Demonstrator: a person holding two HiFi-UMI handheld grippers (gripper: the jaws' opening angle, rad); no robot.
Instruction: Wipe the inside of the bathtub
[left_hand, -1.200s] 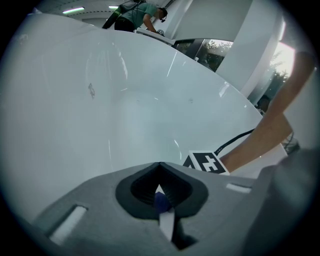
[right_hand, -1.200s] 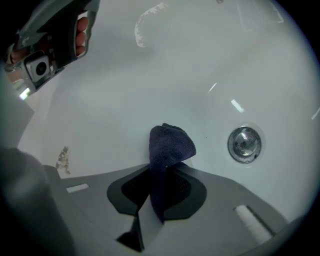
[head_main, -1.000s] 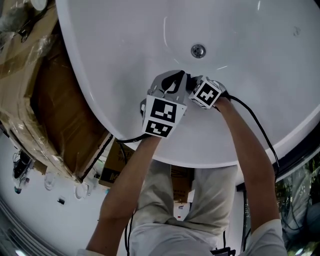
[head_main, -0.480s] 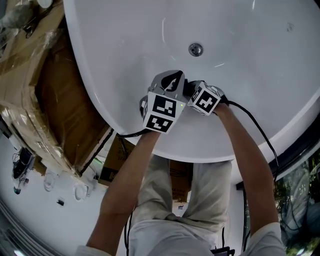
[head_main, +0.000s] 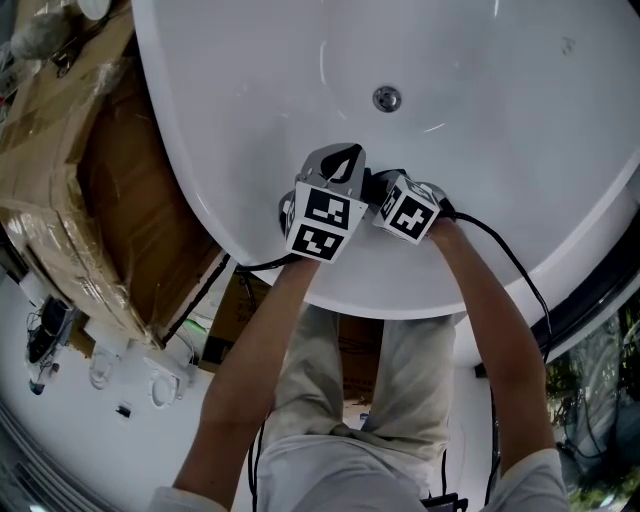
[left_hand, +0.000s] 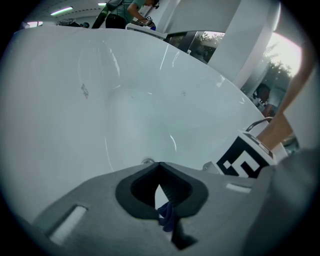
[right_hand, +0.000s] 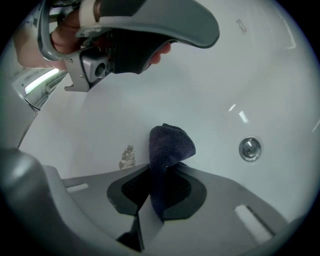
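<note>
Inside the white bathtub (head_main: 250, 90), the right gripper (right_hand: 157, 192) has its jaws pinching a dark blue cloth (right_hand: 169, 144) beside a brownish smudge (right_hand: 127, 156), near the drain (right_hand: 249, 148); the left gripper (left_hand: 160, 190) has its jaws closed on a small blue scrap (left_hand: 167, 217)

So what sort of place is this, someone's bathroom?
Probably a showroom or warehouse, not a home: the white bathtub stands beside plastic-wrapped cardboard packing, and a tall column rises behind.
</note>
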